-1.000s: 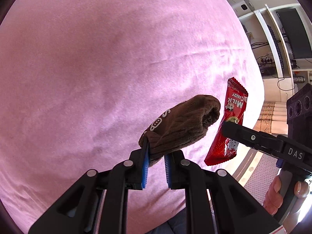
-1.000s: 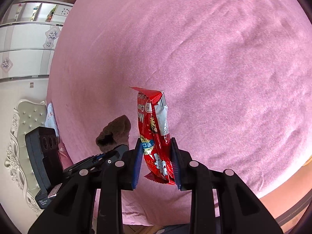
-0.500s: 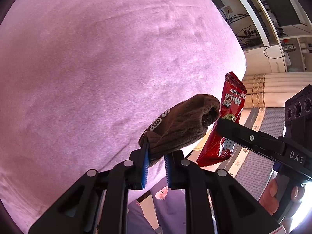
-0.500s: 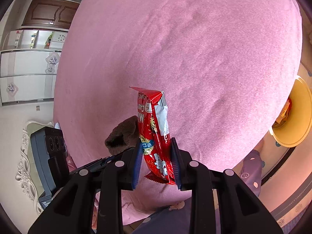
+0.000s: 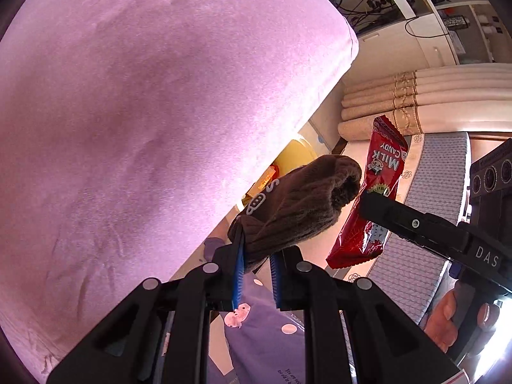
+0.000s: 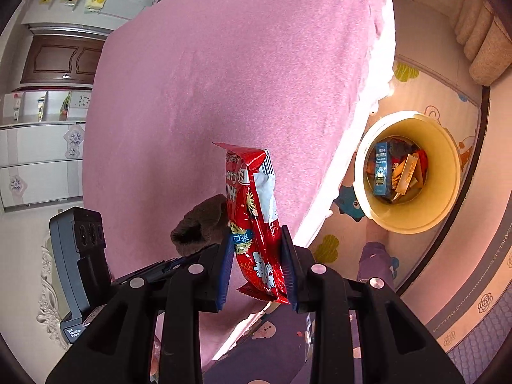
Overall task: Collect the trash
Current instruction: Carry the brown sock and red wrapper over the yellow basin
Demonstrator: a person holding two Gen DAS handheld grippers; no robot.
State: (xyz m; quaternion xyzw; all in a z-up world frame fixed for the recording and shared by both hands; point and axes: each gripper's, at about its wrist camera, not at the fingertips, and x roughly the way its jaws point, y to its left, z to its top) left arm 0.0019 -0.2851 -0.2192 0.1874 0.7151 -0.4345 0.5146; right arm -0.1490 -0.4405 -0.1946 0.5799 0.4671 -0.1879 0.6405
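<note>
In the left wrist view, beside the pink velvety bed (image 5: 144,112), the left gripper (image 5: 257,275) has its jaws pinching one brown knitted sock (image 5: 297,211) by its end, so most of it sticks out unsupported; a jolt could let it slide free onto the floor. To its right, one red milk-candy wrapper (image 5: 380,192) hangs from the right gripper (image 5: 384,211), its jaws pinching the wrapper. Only a sliver of the round yellow trash bin (image 5: 296,155) shows past the bed's edge.

In the right wrist view, the right gripper (image 6: 256,270) clamps the glossy wrapper (image 6: 252,217) low down; the slick film could slip. The one bin (image 6: 361,166) sits on the floor at right, well apart, holding one blue carton (image 6: 381,172) and other packets too jumbled to count. A release short of its rim would miss. The sock (image 6: 200,225) sits just left.
</note>
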